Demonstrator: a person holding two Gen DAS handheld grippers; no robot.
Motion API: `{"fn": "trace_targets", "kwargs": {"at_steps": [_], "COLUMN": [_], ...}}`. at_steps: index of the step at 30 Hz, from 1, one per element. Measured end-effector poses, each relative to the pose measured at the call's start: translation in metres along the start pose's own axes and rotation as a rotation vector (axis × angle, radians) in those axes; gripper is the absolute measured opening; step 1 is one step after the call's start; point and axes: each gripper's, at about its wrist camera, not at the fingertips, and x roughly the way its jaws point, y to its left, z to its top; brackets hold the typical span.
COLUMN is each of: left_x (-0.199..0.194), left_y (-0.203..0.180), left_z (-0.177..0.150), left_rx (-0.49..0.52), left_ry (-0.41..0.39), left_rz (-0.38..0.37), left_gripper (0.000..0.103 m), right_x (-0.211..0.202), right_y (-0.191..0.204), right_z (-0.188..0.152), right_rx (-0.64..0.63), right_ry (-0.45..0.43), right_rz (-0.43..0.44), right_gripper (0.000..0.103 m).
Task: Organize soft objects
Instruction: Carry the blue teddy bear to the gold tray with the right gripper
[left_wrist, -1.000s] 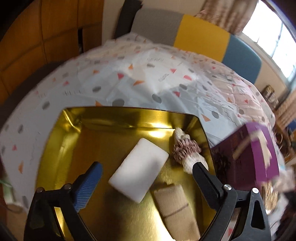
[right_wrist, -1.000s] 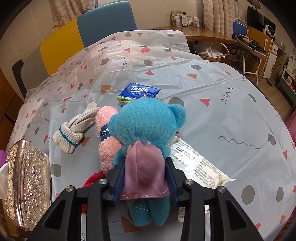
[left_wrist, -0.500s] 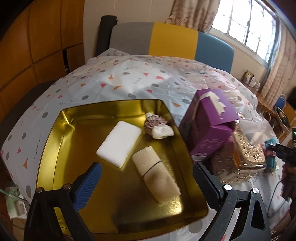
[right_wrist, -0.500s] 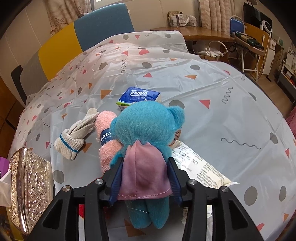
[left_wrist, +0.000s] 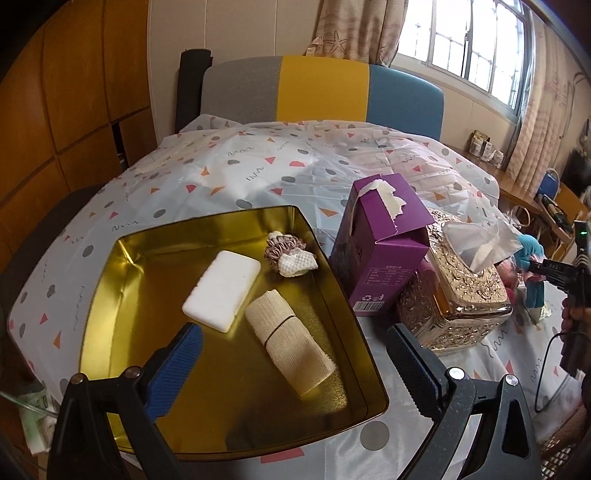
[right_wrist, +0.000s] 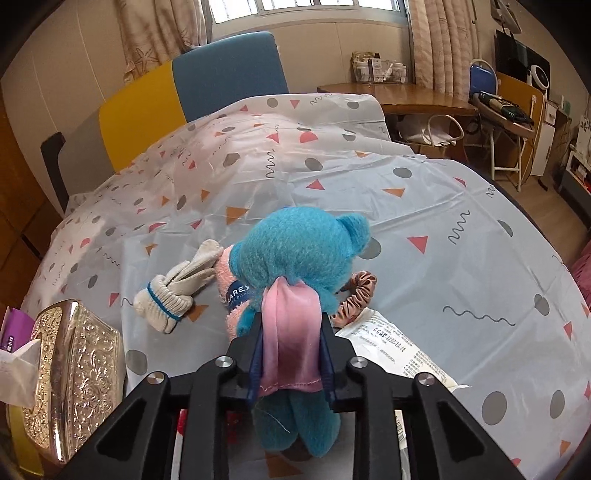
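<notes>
A blue plush toy (right_wrist: 299, 251) with a pink cape sits between the fingers of my right gripper (right_wrist: 291, 325). The jaws are closing and the pads squeeze its body. It also shows at the far right of the left wrist view as the blue plush toy (left_wrist: 532, 251). A gold tray (left_wrist: 110, 295) holds a white sponge (left_wrist: 221, 291), a beige bandage roll (left_wrist: 288, 343) and a scrunchie with a mesh puff (left_wrist: 290, 254). My left gripper (left_wrist: 293, 332) hangs open over the tray's near side with nothing between its fingers.
A white glove (right_wrist: 173, 295), a pink soft toy (right_wrist: 231, 291), a pink scrunchie (right_wrist: 354, 295) and a white packet (right_wrist: 399, 350) lie around the plush. A purple tissue box (left_wrist: 376, 251) and an ornate golden tissue box (left_wrist: 454, 295) stand between tray and plush. Chairs line the far edge.
The left gripper has drawn back and risen from the tray, bringing the two tissue boxes into view. The right jaws have narrowed onto the plush, which now hides the tissue pack behind it.
</notes>
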Motion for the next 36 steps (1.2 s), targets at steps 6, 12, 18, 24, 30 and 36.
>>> {"fn": "trace_targets", "kwargs": {"at_steps": [6,12,18,24,30,36], "left_x": [-0.006,-0.010,-0.011,-0.014,-0.017,-0.020], "left_y": [0.008,0.021,0.030,0.040,0.056,0.087], "left_z": [-0.003,-0.007,-0.011,-0.014,-0.018,-0.024], "left_rx": [0.010,-0.014,-0.028,-0.051,-0.087,-0.158], "left_ry": [0.006,0.007,0.012,-0.002,-0.008,-0.004], "left_rz": [0.047,0.074,0.079,0.087,0.105,0.137], "left_gripper": [0.102,0.102,0.102,0.102,0.102,0.102], "right_x": [-0.006,-0.018,-0.041,-0.084,-0.115,-0.104], "right_y": [0.014,0.065,0.148,0.252,0.334,0.382], "right_z": [0.004,0.032,0.056,0.038,-0.020,-0.077], "right_rx": [-0.011,-0.094,-0.218,-0.400,-0.589,-0.678], "right_ry": [-0.006,-0.034,-0.076,-0.089,-0.030,0.103], "right_rz": [-0.013,0.012,0.115,0.324,0.489,0.574], "right_gripper": [0.025,0.025,0.025,0.026,0.026,0.027]}}
